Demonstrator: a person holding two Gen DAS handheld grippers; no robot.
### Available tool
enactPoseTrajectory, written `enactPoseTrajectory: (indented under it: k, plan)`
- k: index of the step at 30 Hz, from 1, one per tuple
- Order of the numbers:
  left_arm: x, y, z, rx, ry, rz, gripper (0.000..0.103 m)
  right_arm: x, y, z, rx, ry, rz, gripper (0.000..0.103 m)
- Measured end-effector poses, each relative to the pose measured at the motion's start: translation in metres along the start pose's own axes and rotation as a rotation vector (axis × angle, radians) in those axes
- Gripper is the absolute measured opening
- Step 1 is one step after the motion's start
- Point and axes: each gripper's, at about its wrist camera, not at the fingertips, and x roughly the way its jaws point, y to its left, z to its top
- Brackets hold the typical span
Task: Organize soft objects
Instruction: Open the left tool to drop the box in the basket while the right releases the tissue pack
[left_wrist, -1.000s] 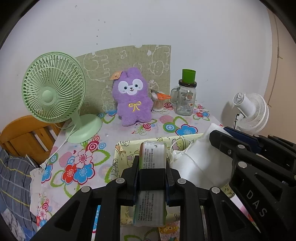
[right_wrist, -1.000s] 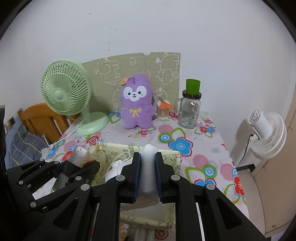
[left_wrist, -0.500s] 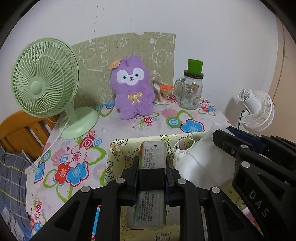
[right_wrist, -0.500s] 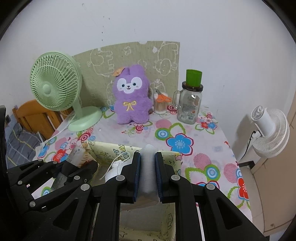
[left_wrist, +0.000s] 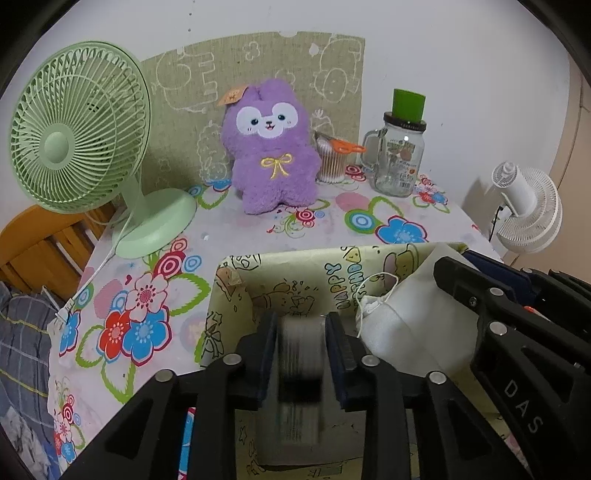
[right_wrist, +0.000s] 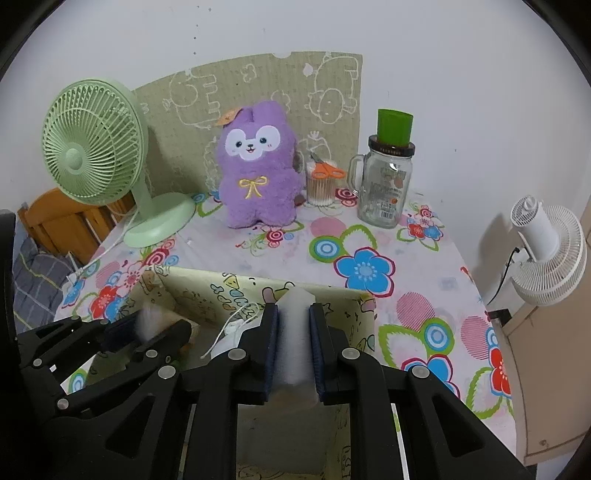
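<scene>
A yellow cartoon-print fabric box (left_wrist: 295, 269) (right_wrist: 207, 291) stands open at the near edge of the table. My left gripper (left_wrist: 301, 325) is over the box, its jaws parted, and a motion-blurred tissue pack (left_wrist: 300, 365) is dropping between them. My right gripper (right_wrist: 293, 317) is shut on a white face mask (right_wrist: 293, 332) (left_wrist: 413, 317) over the box's right side; its ear loop (right_wrist: 236, 317) dangles. A purple plush toy (left_wrist: 271, 147) (right_wrist: 256, 166) sits upright at the back of the table.
A green desk fan (left_wrist: 77, 125) stands at the back left, its cord running off the table. A cotton-swab cup with orange scissors (right_wrist: 323, 181) and a glass mug jar with green lid (right_wrist: 389, 173) stand at the back right. A white fan (right_wrist: 546, 251) is off the table's right.
My left gripper has opened and let go of the tissue pack, which now falls blurred into the box. Both grippers moved closer over the box. The right keeps its hold on the mask.
</scene>
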Motion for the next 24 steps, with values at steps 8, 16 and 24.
enactPoseTrajectory:
  k: [8, 16, 24]
  plan:
    - [0.005, 0.004, 0.0, -0.022, 0.014, 0.003, 0.041, 0.01, -0.001, -0.003, -0.007, 0.028, -0.029, 0.023]
    - [0.0, 0.006, -0.001, -0.021, -0.006, 0.037, 0.059, 0.014, -0.003, -0.007, -0.013, 0.051, -0.086, 0.039]
    - [-0.012, 0.002, -0.004, 0.015, -0.026, 0.052, 0.063, 0.005, -0.008, -0.01, 0.003, 0.057, -0.069, 0.041]
